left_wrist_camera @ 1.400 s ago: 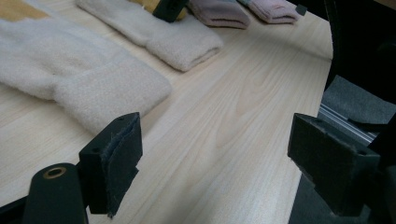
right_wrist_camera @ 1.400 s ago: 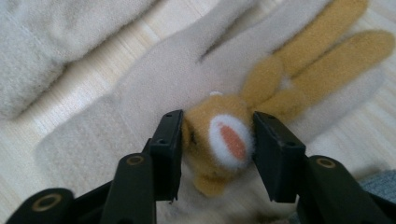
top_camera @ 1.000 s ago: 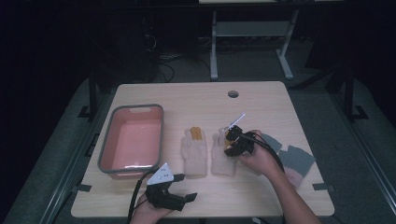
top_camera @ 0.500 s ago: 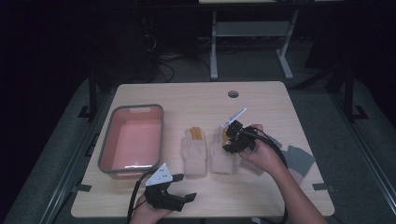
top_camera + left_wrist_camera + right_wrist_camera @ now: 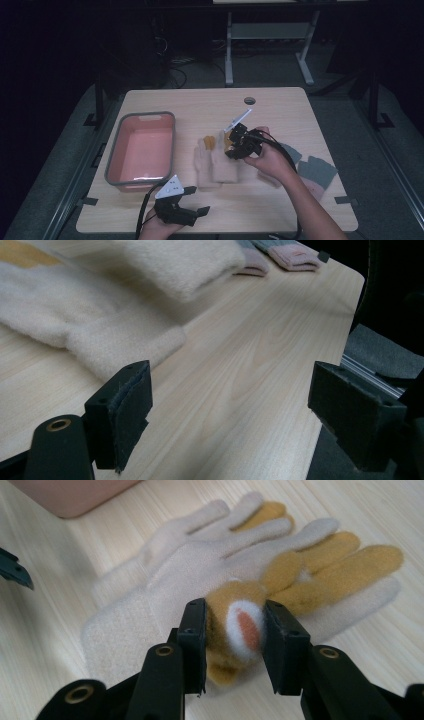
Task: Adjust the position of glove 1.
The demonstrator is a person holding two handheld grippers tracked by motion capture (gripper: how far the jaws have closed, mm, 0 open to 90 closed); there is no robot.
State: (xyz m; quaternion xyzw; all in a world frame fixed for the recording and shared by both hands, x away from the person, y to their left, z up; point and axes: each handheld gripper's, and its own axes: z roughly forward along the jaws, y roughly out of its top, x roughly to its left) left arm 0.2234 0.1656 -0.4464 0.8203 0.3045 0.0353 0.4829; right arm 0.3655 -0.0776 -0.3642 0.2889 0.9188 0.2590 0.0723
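Two cream knit gloves point(image 5: 207, 167) lie side by side at the table's middle, fingers pointing away. My right gripper point(image 5: 236, 146) hovers over their fingers. In the right gripper view the right gripper point(image 5: 235, 640) is shut on a fold of a tan glove point(image 5: 330, 565) with a white and orange patch, held just above a cream glove point(image 5: 165, 580). My left gripper point(image 5: 196, 202) rests open near the front edge, jaws pointing right. In the left gripper view the left gripper point(image 5: 230, 410) has nothing between its jaws, with a cream cuff point(image 5: 100, 325) ahead to the left.
A pink tub with a grey rim point(image 5: 145, 116) stands on the left of the table point(image 5: 280, 107). Grey and pink fabric pieces point(image 5: 315, 170) lie at the right edge. A round hole point(image 5: 249, 100) sits near the far edge. A dark floor surrounds the table.
My right gripper has shifted slightly left and away over the gloves, and tan fabric now shows beside it. The left gripper has stayed put.
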